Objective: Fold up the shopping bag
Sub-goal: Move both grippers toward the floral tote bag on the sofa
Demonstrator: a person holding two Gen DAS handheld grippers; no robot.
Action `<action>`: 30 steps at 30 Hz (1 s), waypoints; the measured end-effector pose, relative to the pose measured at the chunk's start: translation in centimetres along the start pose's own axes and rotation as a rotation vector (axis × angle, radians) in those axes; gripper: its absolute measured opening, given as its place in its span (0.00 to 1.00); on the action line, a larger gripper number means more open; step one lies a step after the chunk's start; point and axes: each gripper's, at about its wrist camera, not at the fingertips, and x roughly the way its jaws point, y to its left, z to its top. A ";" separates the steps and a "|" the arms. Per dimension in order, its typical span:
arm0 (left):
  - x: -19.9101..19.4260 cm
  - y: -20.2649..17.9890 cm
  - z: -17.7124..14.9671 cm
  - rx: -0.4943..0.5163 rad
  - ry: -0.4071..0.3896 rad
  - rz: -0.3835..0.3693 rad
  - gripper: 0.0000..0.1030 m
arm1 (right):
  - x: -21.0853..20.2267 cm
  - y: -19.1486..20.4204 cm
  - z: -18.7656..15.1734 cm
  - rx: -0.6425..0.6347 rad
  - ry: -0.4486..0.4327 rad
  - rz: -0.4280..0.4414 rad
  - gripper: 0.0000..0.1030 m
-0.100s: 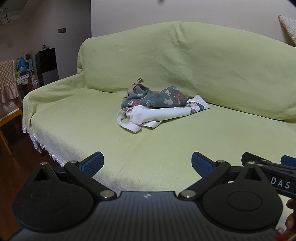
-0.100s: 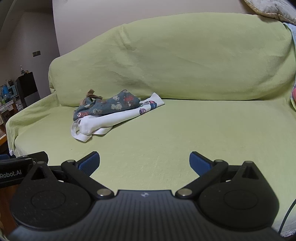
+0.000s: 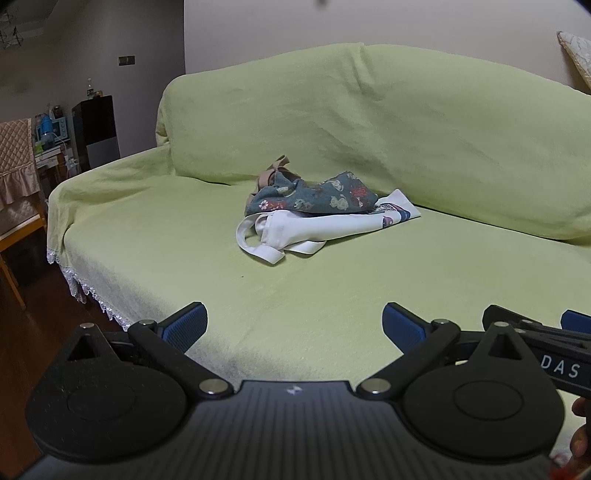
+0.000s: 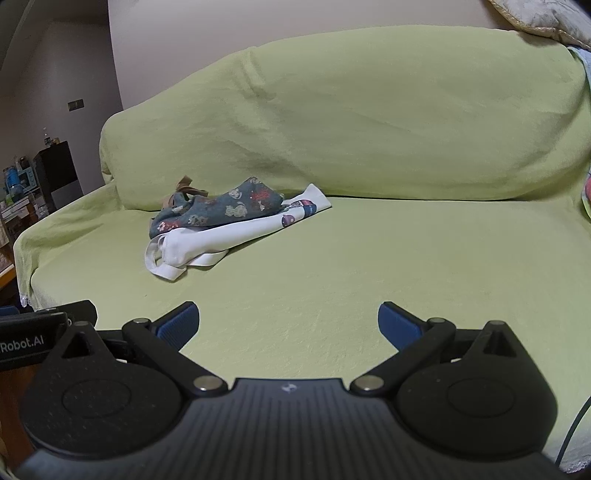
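Two crumpled cloth bags lie on the green-covered sofa seat [image 3: 184, 236]. A white tote bag [image 3: 317, 229] with white handles lies in front, and a blue floral bag [image 3: 314, 197] with tan handles rests on it. Both also show in the right wrist view: the white bag [image 4: 229, 236] and the blue bag [image 4: 221, 210]. My left gripper [image 3: 294, 325] is open and empty, well short of the bags, above the seat's front. My right gripper [image 4: 288, 321] is open and empty, also well short and to the right of the bags.
The sofa backrest [image 3: 369, 122] rises behind the bags. The seat's lace-trimmed left edge [image 3: 85, 284] drops to a wooden floor. A wooden chair [image 3: 14, 229] and a black cabinet [image 3: 96, 129] stand at the far left. A cushion [image 4: 546, 18] sits on the backrest's right.
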 end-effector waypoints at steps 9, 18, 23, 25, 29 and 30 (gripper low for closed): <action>-1.3 0.3 0.1 -0.007 -0.010 0.008 0.99 | 0.3 0.3 0.3 0.008 -0.005 -0.001 0.99; -2.0 1.4 -0.4 -0.010 -0.012 0.013 0.99 | -1.0 1.7 -0.5 0.013 -0.007 0.005 0.99; -3.0 1.6 -0.3 -0.012 -0.025 0.025 0.99 | -1.4 2.3 -0.3 0.002 -0.011 0.006 0.99; -3.5 1.8 -0.4 -0.014 -0.033 0.030 0.99 | -1.8 2.4 -0.4 -0.011 -0.010 0.000 0.99; -4.6 2.0 -0.7 -0.017 -0.052 0.040 0.99 | -2.8 2.5 -0.5 -0.019 -0.013 0.000 0.99; -5.0 2.1 -0.7 -0.017 -0.058 0.040 0.99 | -3.0 2.6 -0.5 -0.020 -0.018 0.001 0.99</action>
